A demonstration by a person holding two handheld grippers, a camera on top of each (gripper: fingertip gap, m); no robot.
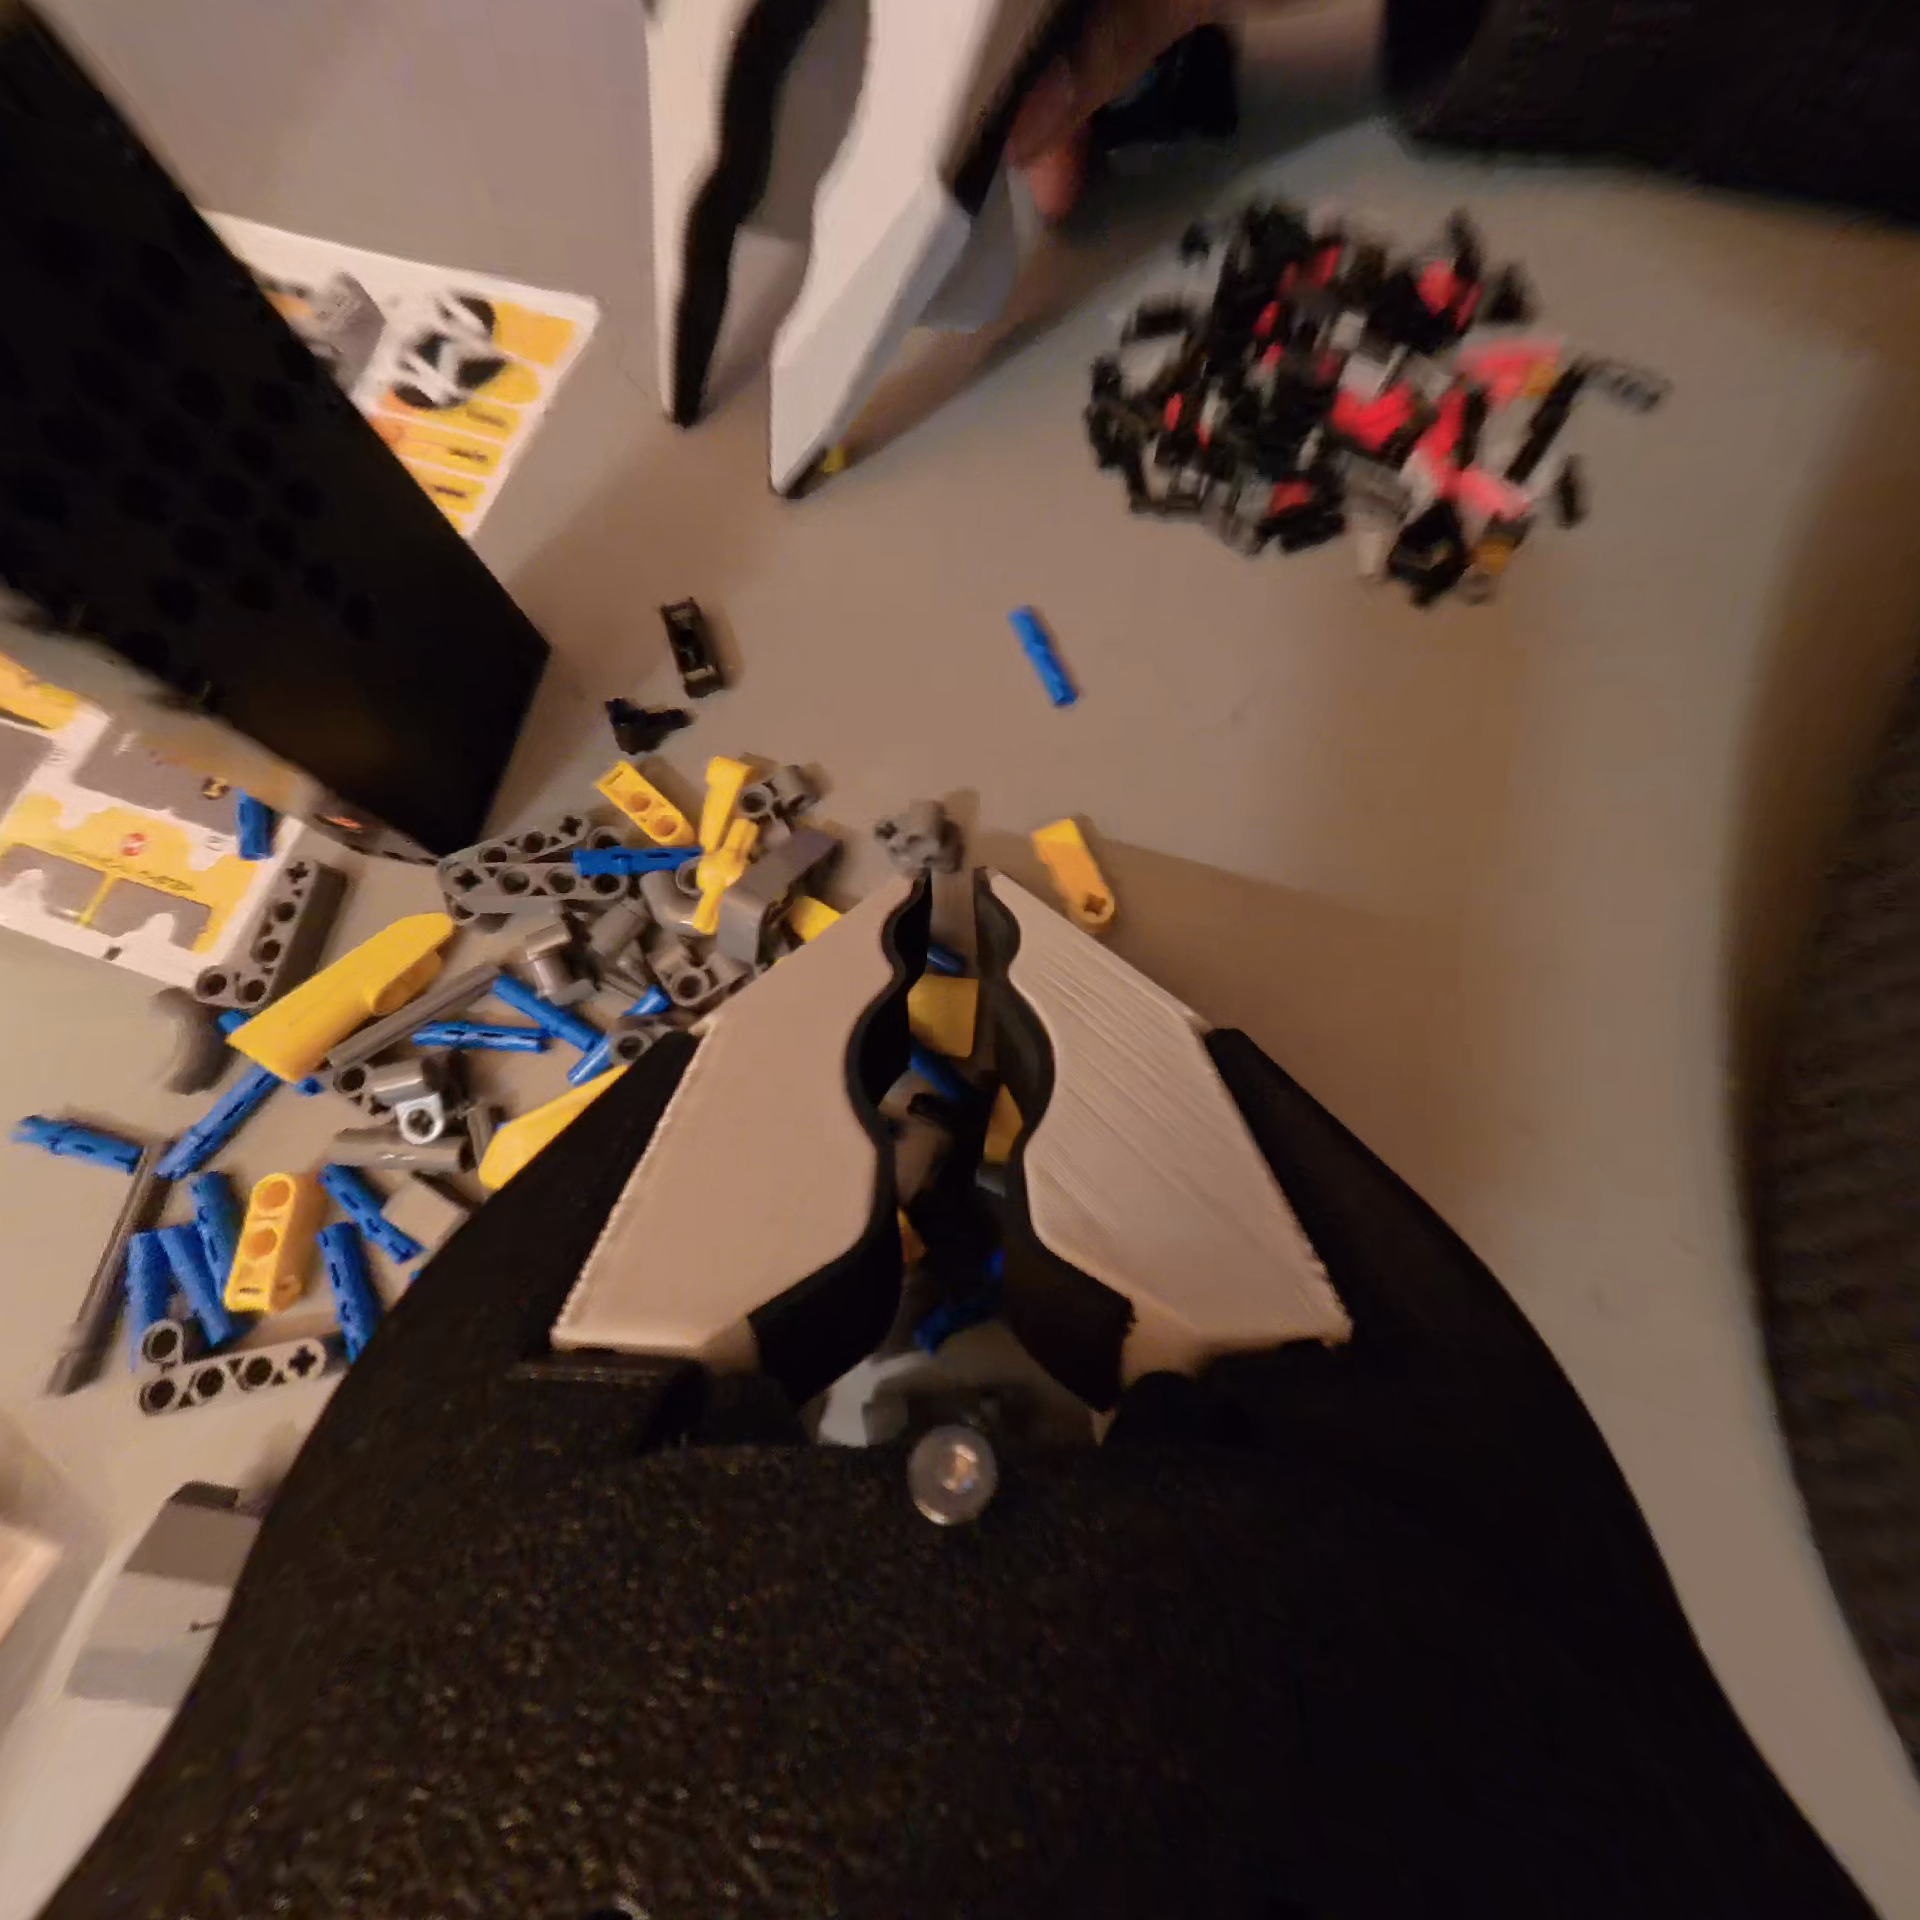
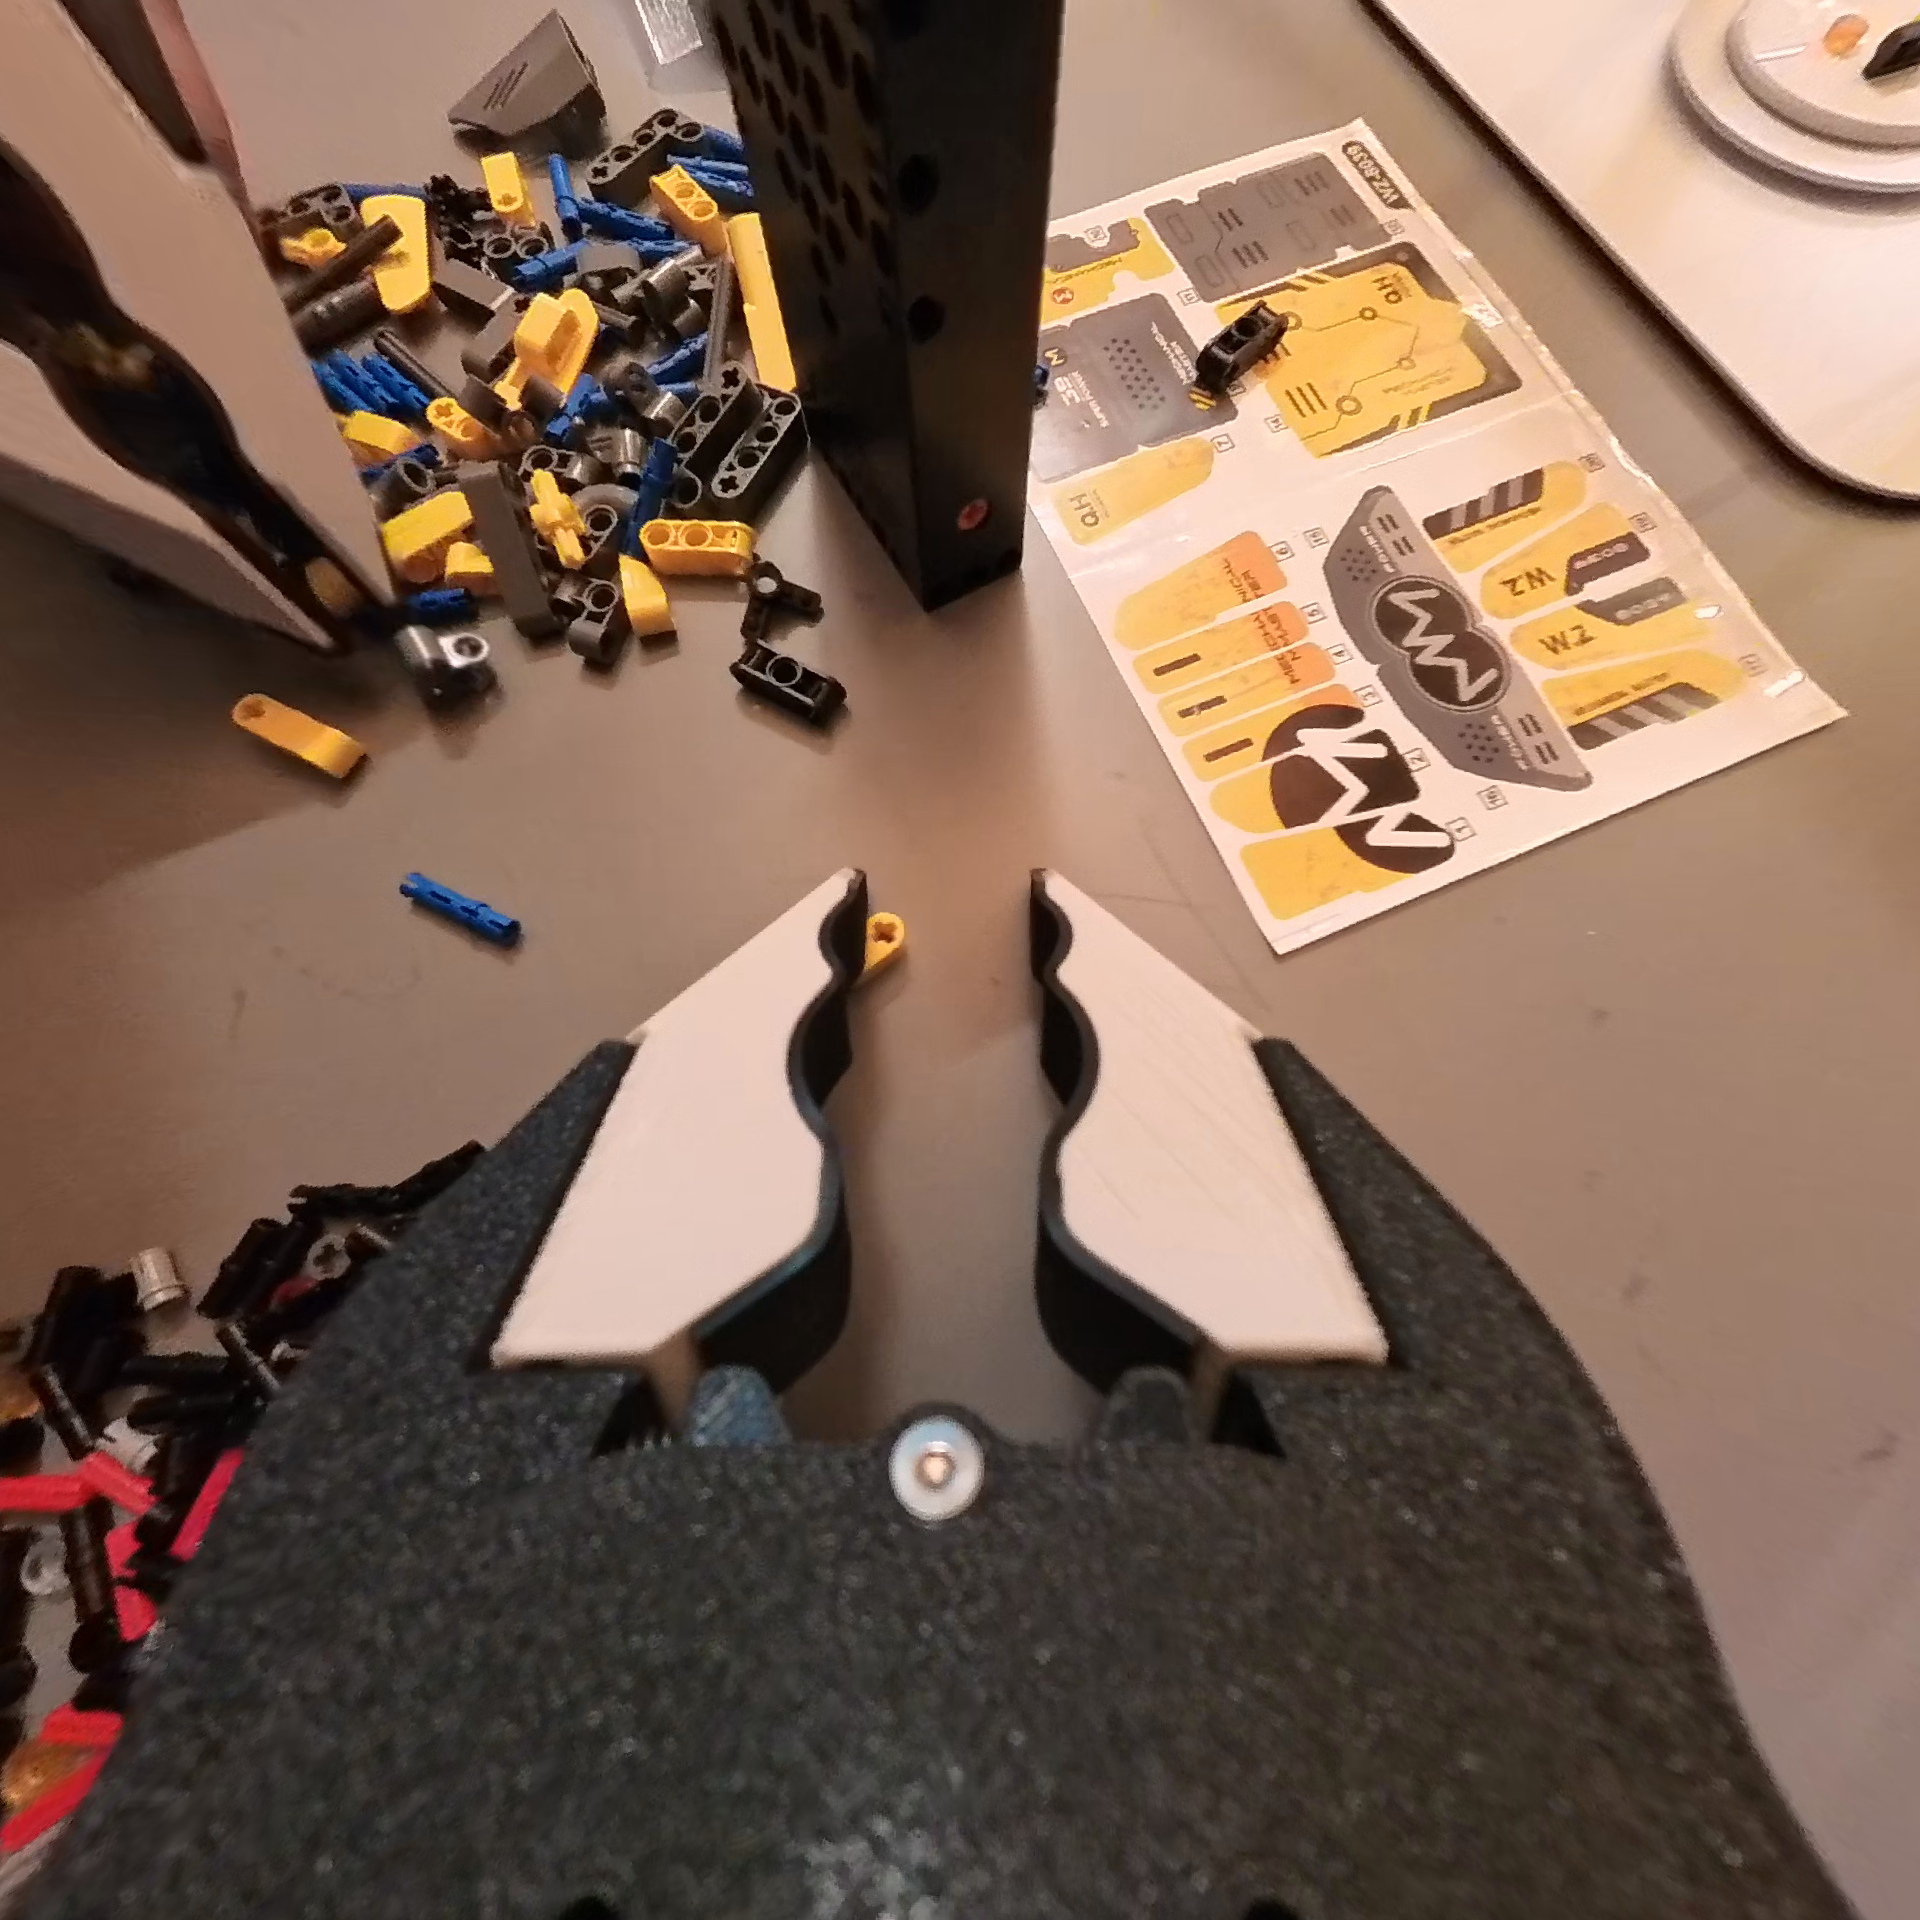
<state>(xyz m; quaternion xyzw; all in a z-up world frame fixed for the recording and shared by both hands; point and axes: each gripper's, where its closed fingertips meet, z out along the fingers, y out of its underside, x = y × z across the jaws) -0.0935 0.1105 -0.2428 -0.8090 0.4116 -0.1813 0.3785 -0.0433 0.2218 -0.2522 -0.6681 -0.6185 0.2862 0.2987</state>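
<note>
A pile of yellow, blue and grey building pieces (image 1: 520,987) lies on the grey table; it also shows in the right wrist view (image 2: 551,395). My left gripper (image 1: 951,883) is over the pile's right edge, tips down among the pieces. Its jaws are nearly together, with a thin grey piece between the tips. A small grey connector (image 1: 920,836) sits just beyond them. My right gripper (image 2: 945,894) is open above bare table. A small yellow piece (image 2: 883,935) lies against the inside of its left fingertip. The right gripper also shows in the left wrist view (image 1: 738,447).
A tall black perforated block (image 2: 904,260) stands beside the pile. A sticker sheet (image 2: 1403,540) lies to its right. A heap of black and red pieces (image 1: 1340,405) lies apart. A loose blue pin (image 2: 460,909), a yellow piece (image 2: 296,736) and black connectors (image 2: 790,681) are scattered. One gripper's finger ends stand about 12 centimeters off the other's.
</note>
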